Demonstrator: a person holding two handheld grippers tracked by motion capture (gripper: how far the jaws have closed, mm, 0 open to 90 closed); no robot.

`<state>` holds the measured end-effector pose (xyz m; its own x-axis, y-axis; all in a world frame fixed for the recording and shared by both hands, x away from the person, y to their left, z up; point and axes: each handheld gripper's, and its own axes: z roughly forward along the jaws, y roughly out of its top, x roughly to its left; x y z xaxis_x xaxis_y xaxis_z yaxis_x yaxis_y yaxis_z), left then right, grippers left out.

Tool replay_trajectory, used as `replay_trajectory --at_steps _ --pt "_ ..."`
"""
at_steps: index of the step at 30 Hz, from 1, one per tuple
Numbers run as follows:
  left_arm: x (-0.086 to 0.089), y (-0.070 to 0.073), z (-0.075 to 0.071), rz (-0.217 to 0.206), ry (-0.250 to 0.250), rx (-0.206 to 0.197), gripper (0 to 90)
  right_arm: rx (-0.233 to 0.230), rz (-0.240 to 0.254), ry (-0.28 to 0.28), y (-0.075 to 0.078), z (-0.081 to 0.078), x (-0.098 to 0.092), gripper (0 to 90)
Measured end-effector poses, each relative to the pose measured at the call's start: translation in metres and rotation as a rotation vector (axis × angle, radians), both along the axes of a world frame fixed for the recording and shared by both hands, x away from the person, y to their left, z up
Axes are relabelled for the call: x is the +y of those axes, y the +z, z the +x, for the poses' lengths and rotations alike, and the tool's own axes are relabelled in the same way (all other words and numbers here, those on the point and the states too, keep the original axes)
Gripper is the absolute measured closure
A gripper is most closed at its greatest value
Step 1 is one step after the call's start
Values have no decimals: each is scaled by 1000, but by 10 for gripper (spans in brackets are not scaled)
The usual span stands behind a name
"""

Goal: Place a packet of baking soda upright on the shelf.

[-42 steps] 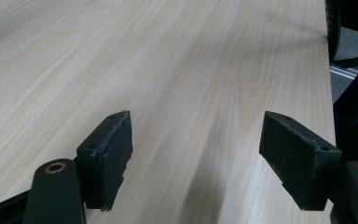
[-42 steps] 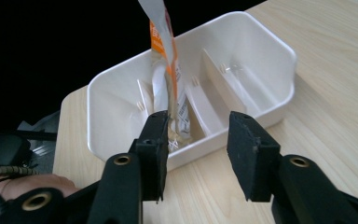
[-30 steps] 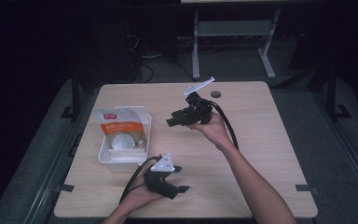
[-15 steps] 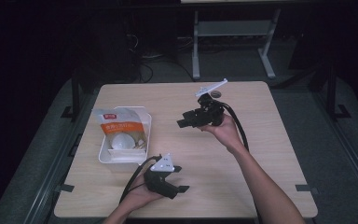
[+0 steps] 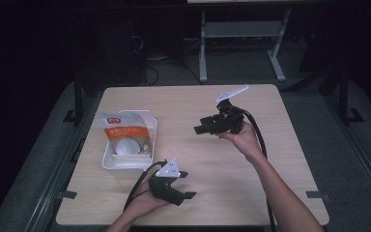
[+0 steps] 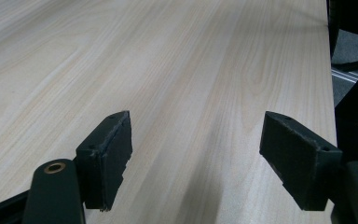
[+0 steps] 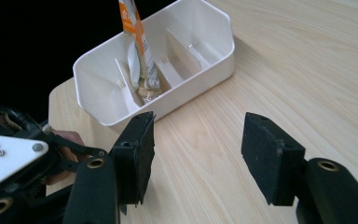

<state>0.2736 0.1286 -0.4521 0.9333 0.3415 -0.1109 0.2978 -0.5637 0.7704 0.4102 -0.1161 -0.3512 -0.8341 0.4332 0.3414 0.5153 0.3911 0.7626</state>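
R gripper (image 5: 199, 129) empty, jaws just been opening wide, w/ snack bag (image 5: 125, 137) upright in white tray (image 5: 107, 162) at table's left; L gripper (image 5: 187, 197) wide, idle — approach level, pinch bag's top edge.

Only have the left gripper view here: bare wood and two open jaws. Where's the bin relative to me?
Observer: The white bin sits near the table's left edge, just beyond the left gripper.
Operator: Anything in it?
Observer: An orange-and-white packet stands between its dividers.
Operator: Right gripper holding anything?
Observer: No. The right gripper has just been opening its jaws, nothing between them; it hovers over mid-table, pointing at the bin.
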Motion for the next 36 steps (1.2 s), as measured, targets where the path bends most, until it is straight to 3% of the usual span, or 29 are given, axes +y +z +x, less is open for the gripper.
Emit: replay_trajectory --at_steps 36 --pt "0 1 0 -10 22 0 217 41 -1 -89 -17 -19 -57 383"
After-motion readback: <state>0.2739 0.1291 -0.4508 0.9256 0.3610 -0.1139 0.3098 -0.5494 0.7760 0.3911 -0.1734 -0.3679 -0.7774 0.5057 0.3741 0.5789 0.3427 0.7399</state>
